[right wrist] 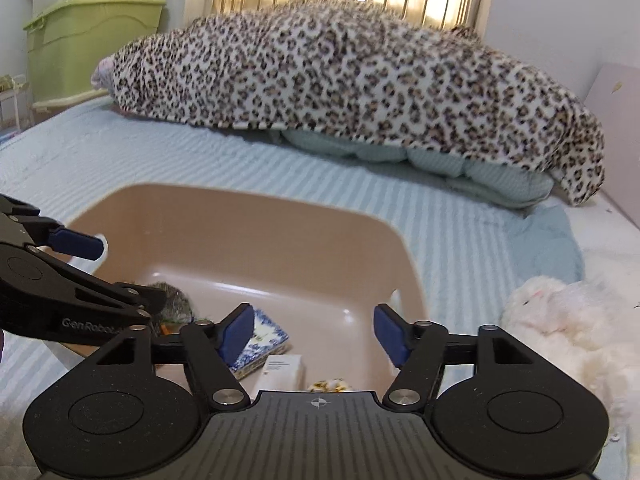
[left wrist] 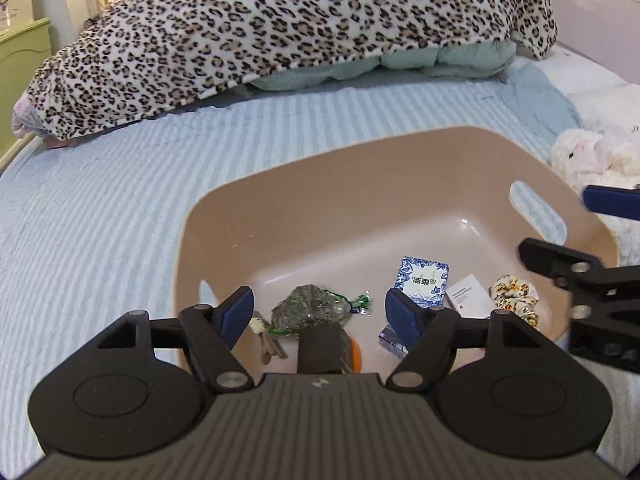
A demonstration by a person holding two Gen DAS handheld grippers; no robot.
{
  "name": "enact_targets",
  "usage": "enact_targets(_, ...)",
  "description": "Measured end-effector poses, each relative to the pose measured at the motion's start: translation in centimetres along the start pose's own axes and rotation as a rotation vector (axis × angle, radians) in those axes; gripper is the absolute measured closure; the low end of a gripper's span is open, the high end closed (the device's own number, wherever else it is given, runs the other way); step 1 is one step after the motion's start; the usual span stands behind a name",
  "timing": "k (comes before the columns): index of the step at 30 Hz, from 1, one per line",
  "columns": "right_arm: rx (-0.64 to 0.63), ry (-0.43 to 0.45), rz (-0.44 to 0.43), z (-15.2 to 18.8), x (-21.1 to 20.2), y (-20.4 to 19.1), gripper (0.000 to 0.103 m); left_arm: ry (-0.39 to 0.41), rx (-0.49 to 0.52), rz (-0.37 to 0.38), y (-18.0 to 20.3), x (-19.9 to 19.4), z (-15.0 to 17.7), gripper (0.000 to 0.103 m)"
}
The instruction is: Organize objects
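A beige plastic basin (left wrist: pixel 360 168) sits on the striped bed; it also shows in the right wrist view (right wrist: pixel 240 220). Inside lie a bag of dark green stuff (left wrist: pixel 308 310), a blue-and-white tissue pack (left wrist: pixel 422 278), a small white box (left wrist: pixel 468 294), a floral scrunchie (left wrist: pixel 514 298), keys (left wrist: pixel 268 344), a dark block with an orange part (left wrist: pixel 326 350) and a small blue packet (left wrist: pixel 392 342). My left gripper (left wrist: pixel 320 314) is open and empty over the basin's near side. My right gripper (right wrist: pixel 314 332) is open and empty over the tissue pack (right wrist: pixel 260 342) and white box (right wrist: pixel 282 372).
A leopard-print blanket (left wrist: pixel 280 32) covers pale green bedding (left wrist: pixel 400 62) at the back of the bed. A white plush toy (right wrist: pixel 560 320) lies right of the basin. A green storage bin (right wrist: pixel 88 44) stands beyond the bed at the left.
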State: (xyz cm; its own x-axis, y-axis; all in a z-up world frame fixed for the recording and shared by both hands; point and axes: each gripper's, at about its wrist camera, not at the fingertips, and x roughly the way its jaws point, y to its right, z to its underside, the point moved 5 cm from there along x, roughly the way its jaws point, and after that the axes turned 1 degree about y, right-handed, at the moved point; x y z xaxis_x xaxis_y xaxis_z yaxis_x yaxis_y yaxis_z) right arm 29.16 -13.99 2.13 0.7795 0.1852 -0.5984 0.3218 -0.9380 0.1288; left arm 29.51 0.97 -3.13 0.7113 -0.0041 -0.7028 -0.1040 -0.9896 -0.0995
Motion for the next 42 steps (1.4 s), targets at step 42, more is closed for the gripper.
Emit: enact_targets(42, 0.232, 0.12, -0.047, 6.9, -22.2, -2.6, 0.012, 0.172, -0.036, 0.037, 0.7, -23.3, 11.1, 0.029)
